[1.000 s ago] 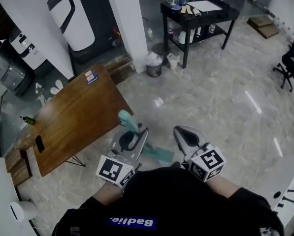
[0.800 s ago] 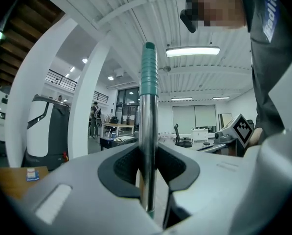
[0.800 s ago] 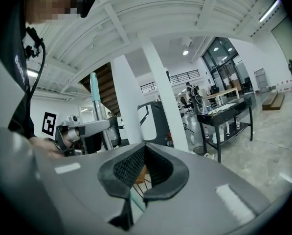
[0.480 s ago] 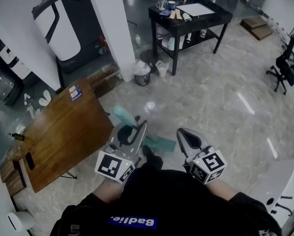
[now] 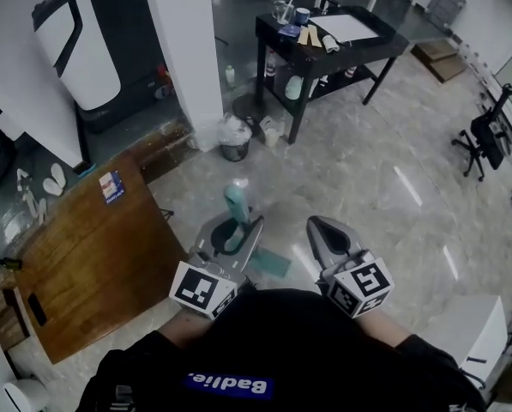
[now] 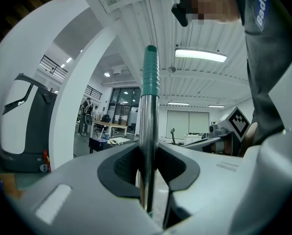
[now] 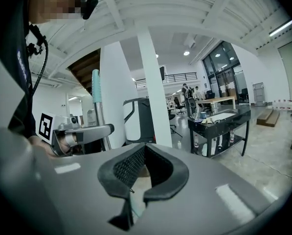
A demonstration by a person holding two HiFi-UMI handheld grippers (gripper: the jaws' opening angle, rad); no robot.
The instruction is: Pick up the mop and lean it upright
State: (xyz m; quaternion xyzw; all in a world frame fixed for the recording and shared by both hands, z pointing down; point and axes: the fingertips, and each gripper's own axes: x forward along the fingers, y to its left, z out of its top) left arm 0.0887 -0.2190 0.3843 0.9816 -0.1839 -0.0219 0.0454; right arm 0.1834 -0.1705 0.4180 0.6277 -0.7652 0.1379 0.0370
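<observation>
White lettering "Badlie." on a blue strip (image 5: pixel 228 386) across the person's dark top (image 5: pixel 324 350), bottom centre of the head view; the same lettering, cut to "Badli", upper right of the left gripper view. Sticker (image 5: pixel 111 184) on the wooden worktop (image 5: pixel 84 264): illegible

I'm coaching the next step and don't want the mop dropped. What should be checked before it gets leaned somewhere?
1. Grip on the mop: ok. The left gripper is clamped on the metal mop pole, below the teal grip.
2. Pole upright: ok. It stands vertical in the left gripper view.
3. Spare hand free: ok. The right gripper has its jaws together with nothing between them.
4. Mop head off the floor: cannot tell from the head view.
5. Leaning spot: probably not ok. The white pillar has a bin at its foot on the near side.
</observation>
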